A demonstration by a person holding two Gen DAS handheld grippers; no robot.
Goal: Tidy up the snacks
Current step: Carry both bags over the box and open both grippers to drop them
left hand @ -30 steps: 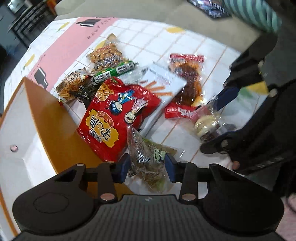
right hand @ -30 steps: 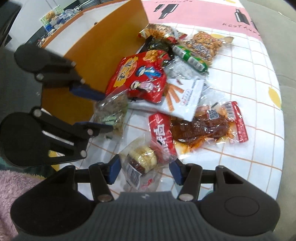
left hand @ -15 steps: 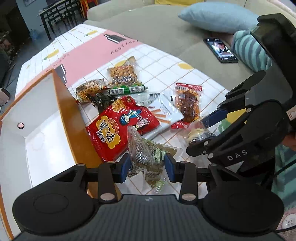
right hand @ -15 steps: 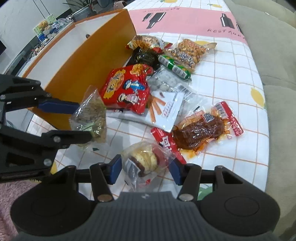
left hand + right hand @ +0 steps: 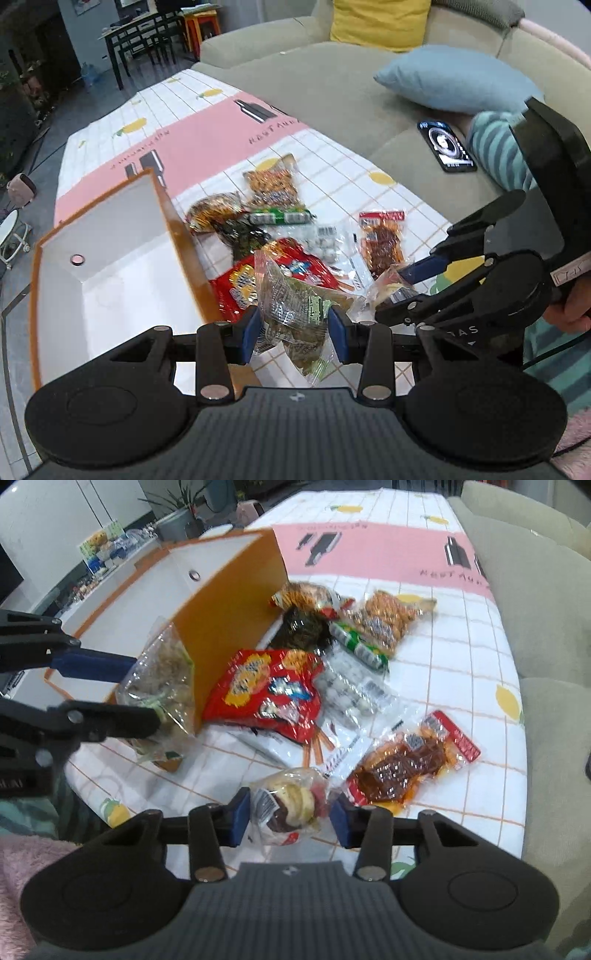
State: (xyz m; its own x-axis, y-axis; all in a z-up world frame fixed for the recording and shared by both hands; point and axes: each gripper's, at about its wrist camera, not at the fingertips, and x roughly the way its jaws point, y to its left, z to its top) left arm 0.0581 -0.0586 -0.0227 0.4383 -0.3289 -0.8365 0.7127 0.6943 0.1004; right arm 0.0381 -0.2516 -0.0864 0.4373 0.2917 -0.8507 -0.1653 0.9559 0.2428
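At the bottom centre of my left wrist view, the left gripper (image 5: 293, 330) is clamped on a clear bag of green-wrapped sweets (image 5: 295, 314), lifted off the tablecloth (image 5: 221, 125). At the bottom centre of the right wrist view, the right gripper (image 5: 290, 818) has just been closing; its blue pads now press the wrapper of a small packaged pastry (image 5: 291, 806), which also looks raised (though I can't swear it's fully clear of the cloth).

Just beyond, in mid-frame, the pile is barely touched: the red snack bag (image 5: 266, 690), a white pack of biscuit sticks (image 5: 291, 744), a dark red meat snack (image 5: 402, 766), a green roll (image 5: 360, 646) and several clear packs further up. To the left of the pile stands the orange box (image 5: 110, 273), its white inside showing nothing put away, so I judge the sorting is only beginning.

Against the frame a second ago, both bags have risen from the table, the left more, and the view has tipped up to take in the sofa (image 5: 325, 85) and blue cushion (image 5: 454, 79) at upper right.
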